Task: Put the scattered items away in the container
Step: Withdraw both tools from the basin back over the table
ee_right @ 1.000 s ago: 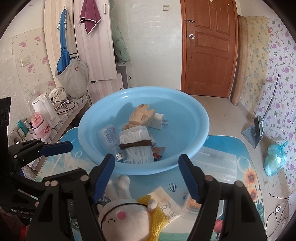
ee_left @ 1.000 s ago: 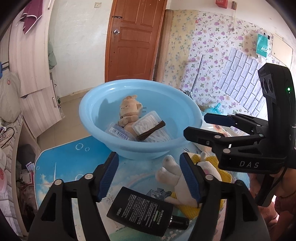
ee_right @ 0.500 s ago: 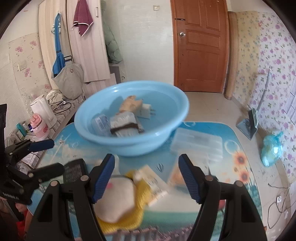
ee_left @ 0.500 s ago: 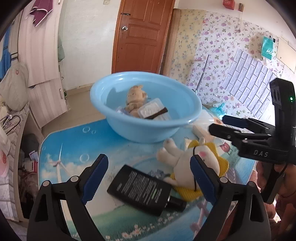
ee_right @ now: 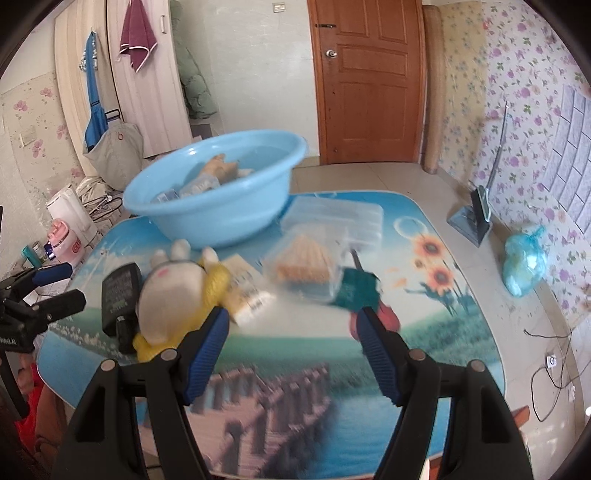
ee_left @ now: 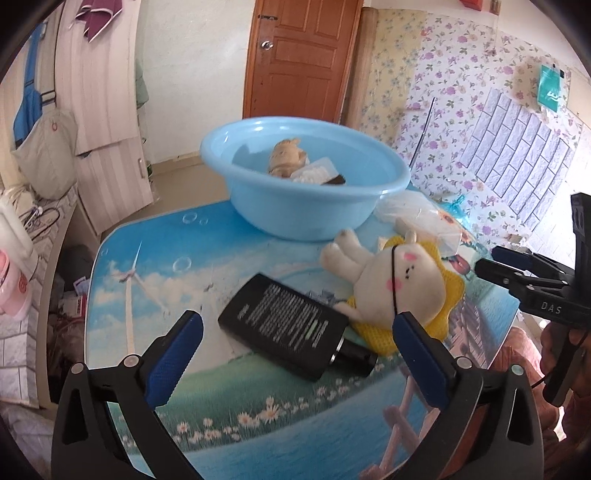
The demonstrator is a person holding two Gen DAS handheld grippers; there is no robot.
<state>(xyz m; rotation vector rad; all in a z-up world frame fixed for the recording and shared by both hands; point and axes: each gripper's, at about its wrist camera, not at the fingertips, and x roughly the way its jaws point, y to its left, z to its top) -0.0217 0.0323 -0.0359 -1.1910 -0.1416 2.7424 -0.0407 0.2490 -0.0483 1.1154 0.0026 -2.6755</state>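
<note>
Door: you face a brown panelled wooden door (ee_right: 369, 85) with a round metal knob, shut.
Walls: beside it you have plain white plaster; to your right runs floral wallpaper (ee_right: 524, 88) with a patch of white brick-pattern panel (ee_left: 517, 155).
Wardrobe: on your left stands a pale wood-grain wardrobe (ee_right: 147, 74) with a maroon towel (ee_right: 137, 35) and a blue strap hung on it.
Floor: you see beige tiles (ee_right: 369, 177).
Table: your tabletop (ee_left: 155, 258) carries a printed sky-and-meadow scene.
Light: bright daylight fills your room.

left wrist: above table (ee_left: 155, 258), faces basin (ee_left: 306, 206) | right wrist: likewise
</note>
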